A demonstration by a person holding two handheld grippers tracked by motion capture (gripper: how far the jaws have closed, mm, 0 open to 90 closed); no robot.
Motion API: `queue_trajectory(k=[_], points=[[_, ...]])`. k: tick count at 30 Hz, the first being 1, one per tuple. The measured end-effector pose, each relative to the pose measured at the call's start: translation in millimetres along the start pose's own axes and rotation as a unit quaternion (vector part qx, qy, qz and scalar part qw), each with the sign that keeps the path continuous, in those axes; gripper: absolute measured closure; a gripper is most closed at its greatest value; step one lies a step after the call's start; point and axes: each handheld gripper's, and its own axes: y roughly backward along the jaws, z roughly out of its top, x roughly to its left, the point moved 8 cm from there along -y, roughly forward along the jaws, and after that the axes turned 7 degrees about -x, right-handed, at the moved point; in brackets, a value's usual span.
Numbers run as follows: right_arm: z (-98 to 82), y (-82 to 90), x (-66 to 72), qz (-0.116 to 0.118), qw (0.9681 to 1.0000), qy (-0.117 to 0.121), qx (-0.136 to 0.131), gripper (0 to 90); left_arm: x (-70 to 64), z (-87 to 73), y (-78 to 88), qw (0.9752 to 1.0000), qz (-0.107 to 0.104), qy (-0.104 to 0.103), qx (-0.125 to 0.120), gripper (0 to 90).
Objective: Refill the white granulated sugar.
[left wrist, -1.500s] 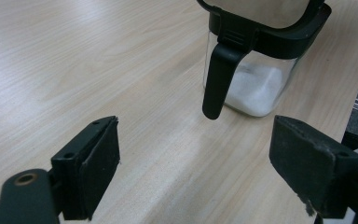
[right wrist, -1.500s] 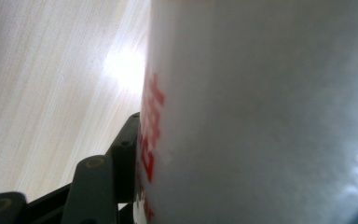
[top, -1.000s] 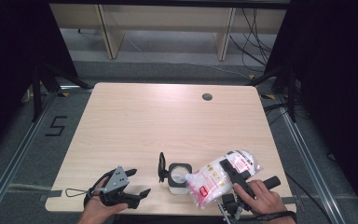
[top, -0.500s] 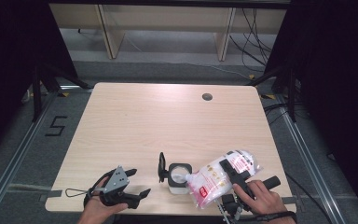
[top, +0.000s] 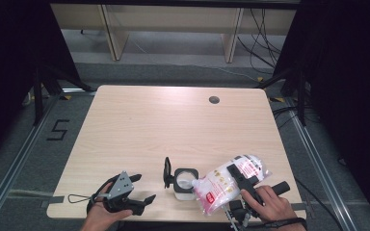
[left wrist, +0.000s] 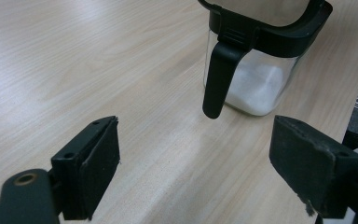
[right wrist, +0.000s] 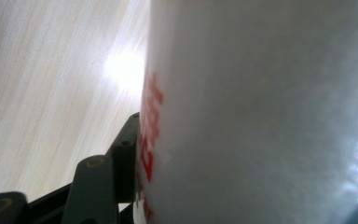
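Observation:
A small clear jar (top: 184, 183) with a black rim stands near the table's front edge, its black lid (top: 166, 172) flipped up on its left side. White grains lie in the jar (left wrist: 256, 88), and a black tab (left wrist: 216, 79) hangs down its side. My right gripper (top: 238, 177) is shut on a white and red bag (top: 221, 187), which is tilted with its corner over the jar's mouth. The bag (right wrist: 261, 116) presses against one black finger (right wrist: 123, 158). Left of the jar, my left gripper (top: 143, 188) rests low over the table, open, with nothing between the jaws (left wrist: 193, 163).
The light wooden table (top: 173, 125) has a round cable hole (top: 214, 100) at its far right. A black "5" (top: 58, 130) is taped on the floor at the left. Shelf legs and cables lie beyond the far edge.

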Motion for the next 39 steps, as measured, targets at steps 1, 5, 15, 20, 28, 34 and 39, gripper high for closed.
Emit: queue_trajectory(k=[1,5,15,20,28,34,39], points=[[0.2,-0.3,-0.7,-0.001,1.0000,0.002,-0.002,44.4,-0.5,0.4,-0.2,1.0000,-0.001,0.003,-0.002,15.8],[0.2,-0.1,0.3,0.001,1.0000,0.001,-0.001,44.4,0.3,0.3,0.4,1.0000,-0.002,-0.003,0.001,15.8],[-1.5,1.2,1.6,0.005,1.0000,-0.005,0.007,44.4,-0.9,-0.2,0.3,1.0000,-0.001,0.009,0.001,15.8],[-0.4,0.5,0.5,-0.001,1.0000,-0.002,0.001,44.5,-0.9,0.1,-0.7,0.9999,0.002,0.010,-0.005,15.8],[-1.0,0.9,1.3,0.005,1.0000,-0.002,0.005,44.5,-0.6,-0.2,0.4,1.0000,0.000,0.006,0.002,15.8],[-1.7,1.9,0.4,0.007,1.0000,0.001,0.007,44.5,-1.8,0.4,-0.5,0.9999,-0.001,0.011,-0.005,15.8],[-1.5,1.2,0.8,0.004,1.0000,-0.001,0.006,44.5,-2.0,0.2,-0.3,0.9999,-0.001,0.013,-0.003,15.8]])
